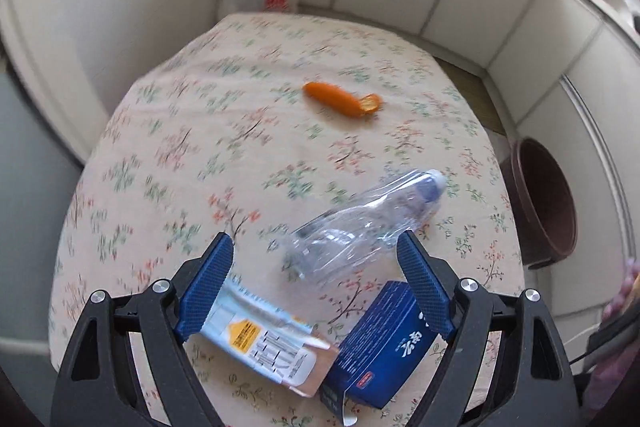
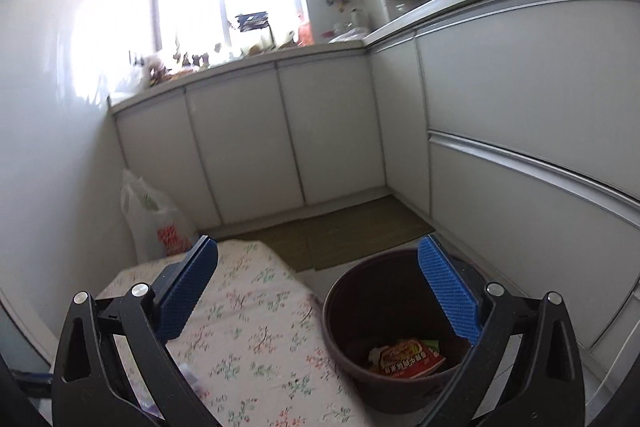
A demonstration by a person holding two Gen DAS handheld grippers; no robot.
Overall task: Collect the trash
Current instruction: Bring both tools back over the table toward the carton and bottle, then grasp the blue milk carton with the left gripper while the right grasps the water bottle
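1. Well, biggest first: the table with its flowered cloth lies under the left gripper, and the right gripper hangs over its far corner.
2. Below and ahead of the right gripper stands the brown bin, just off the table's edge; a red wrapper lies at its bottom.
3. Beyond the table's far end, well ahead of both grippers, a white plastic bag sits against the cupboards.
4. Just ahead of the left gripper lies a crushed clear bottle, its near end between the two fingertips, untouched by either.
5. Under the left gripper's right finger is a blue box; under its left finger is a pale carton, touching the box.
6. Farther ahead, well apart, an orange peel rests on the cloth.
7. Both grippers stand wide open and hold nothing.
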